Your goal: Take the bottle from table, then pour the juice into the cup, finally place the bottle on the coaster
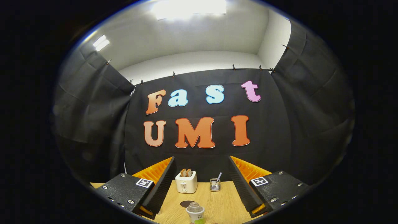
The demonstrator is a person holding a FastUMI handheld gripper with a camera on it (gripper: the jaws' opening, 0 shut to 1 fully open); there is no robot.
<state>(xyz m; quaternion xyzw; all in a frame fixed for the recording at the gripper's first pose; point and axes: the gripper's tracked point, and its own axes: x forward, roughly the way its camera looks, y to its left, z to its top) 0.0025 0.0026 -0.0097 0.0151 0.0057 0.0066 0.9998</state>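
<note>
Gripper view: tongs (199, 193) spread wide apart, nothing between the fingers, held above the wooden counter (227, 202) and looking toward the booth's back wall. Bottle (195, 213) stands upright on the counter, low between the two fingers and nearer the camera than their tips, untouched; clear cap on top, pale body with a green band lower down, its base cut off so I can't tell how full it is. Just behind the bottle lies a dark round disc, likely the coaster (187, 203), flat on the counter and bare. Further back, beyond the fingertips, a white toaster (186, 182) with two slices of bread (186, 172) poking out of it, and beside it a small wire holder (215, 184) with a utensil handle sticking up. No cup that I can make out for sure; the wire holder might hold a glass, too small to say. Progress as judged: nothing done. Bottle not gripped, no pour, coaster bare. Left: bring the tongs down around the bottle, close, lift, find the cup and tip juice in, then set the bottle on the disc.
</note>
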